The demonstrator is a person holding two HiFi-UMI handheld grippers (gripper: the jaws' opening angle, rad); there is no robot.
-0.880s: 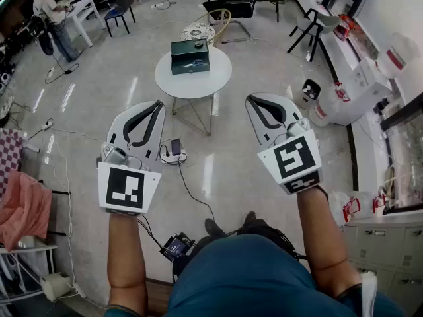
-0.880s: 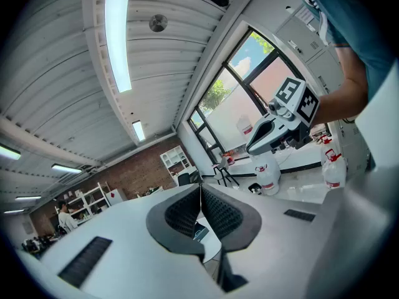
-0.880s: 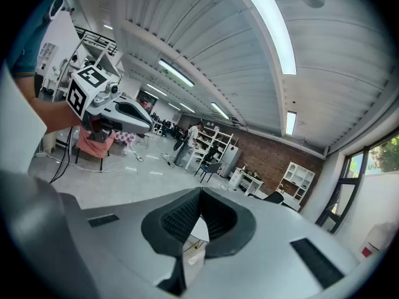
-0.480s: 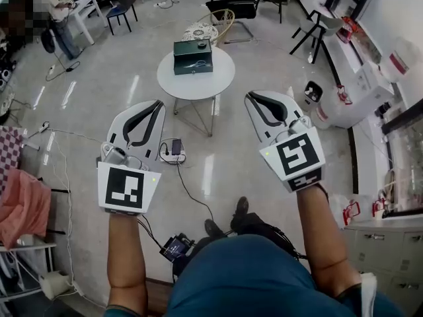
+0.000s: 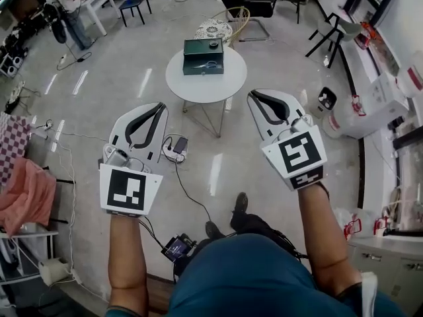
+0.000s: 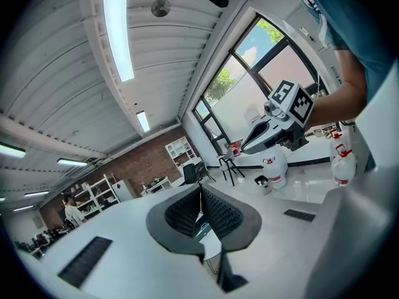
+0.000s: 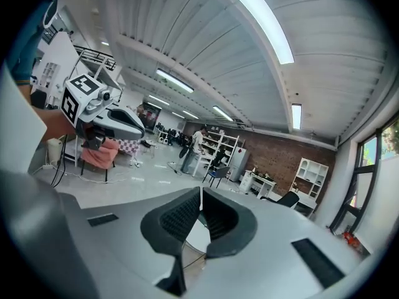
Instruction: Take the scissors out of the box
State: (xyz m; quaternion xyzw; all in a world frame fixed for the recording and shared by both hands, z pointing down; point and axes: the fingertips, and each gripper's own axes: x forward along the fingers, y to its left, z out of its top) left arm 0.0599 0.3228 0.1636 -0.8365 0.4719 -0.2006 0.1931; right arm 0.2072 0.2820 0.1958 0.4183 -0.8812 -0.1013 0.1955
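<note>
1. Well short of the round table (image 5: 198, 88), the left gripper (image 5: 158, 105) is held out over bare floor. Its jaws are pressed together with nothing between them, which suits being carried rather than grasping.
2. Level with it, and equally short of the table, the right gripper (image 5: 253, 95) also has its jaws pressed together on nothing. Both tips aim toward the table, probably because the person is on the way to it.
3. Nearer the table, on the floor just short of its legs, a power strip (image 5: 173, 152) lies with a cable (image 5: 192, 193) running back toward the person. It is something to step around.
4. On the far half of the tabletop sits the dark green box (image 5: 203, 56), well out of reach of either gripper. A small pale shape on it may be the scissors, but it is too small to be sure.
5. Just beyond the table stands a wicker chair (image 5: 221, 26), clear of the near side.
6. Judgement: the task is at the approach stage. The jaws must be spread before any grasp at the box.
</note>
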